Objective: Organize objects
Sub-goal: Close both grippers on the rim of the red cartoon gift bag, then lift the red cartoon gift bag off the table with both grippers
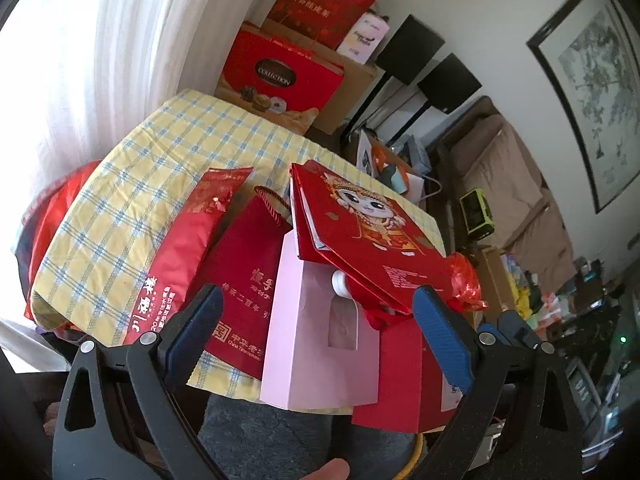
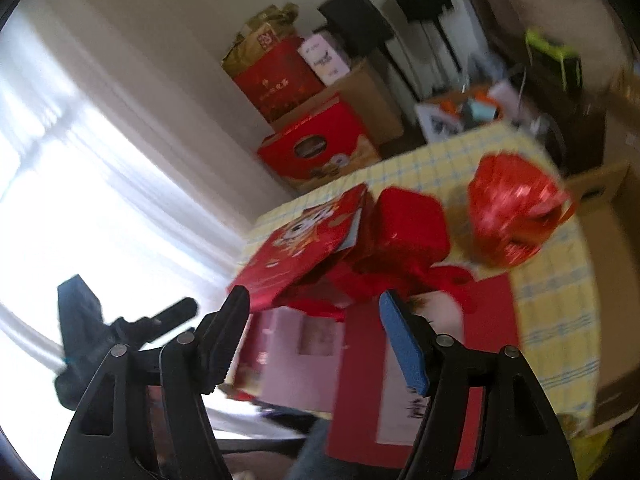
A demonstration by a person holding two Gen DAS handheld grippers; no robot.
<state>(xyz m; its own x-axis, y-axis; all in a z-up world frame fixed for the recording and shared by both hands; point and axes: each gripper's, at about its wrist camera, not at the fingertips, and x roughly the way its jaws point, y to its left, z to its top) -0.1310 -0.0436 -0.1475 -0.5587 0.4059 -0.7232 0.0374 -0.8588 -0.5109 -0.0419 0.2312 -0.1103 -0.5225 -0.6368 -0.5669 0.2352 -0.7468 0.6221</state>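
Observation:
A table under a yellow plaid cloth point(image 1: 160, 160) holds a pile of red gift items. In the left wrist view my left gripper point(image 1: 318, 298) stands open above a pink window box point(image 1: 312, 352), apart from it. Around the box lie a cartoon-bride red bag point(image 1: 360, 232), a dark red bag point(image 1: 244, 300), a red pouch point(image 1: 180, 264) and a flat red box point(image 1: 400, 376). The blurred right wrist view shows my right gripper point(image 2: 312, 300) open over the pink box point(image 2: 296, 344) and flat red box point(image 2: 360, 380), holding nothing. Beyond sit a red tin point(image 2: 408, 228) and a red foil bundle point(image 2: 516, 216).
Red gift boxes point(image 1: 280, 76) on cardboard cartons stand behind the table by a white curtain point(image 1: 100, 60). Black speakers point(image 1: 412, 48) on stands, a brown sofa point(image 1: 508, 184) and cluttered floor lie to the right. A cardboard box point(image 2: 616, 240) sits past the table's right edge.

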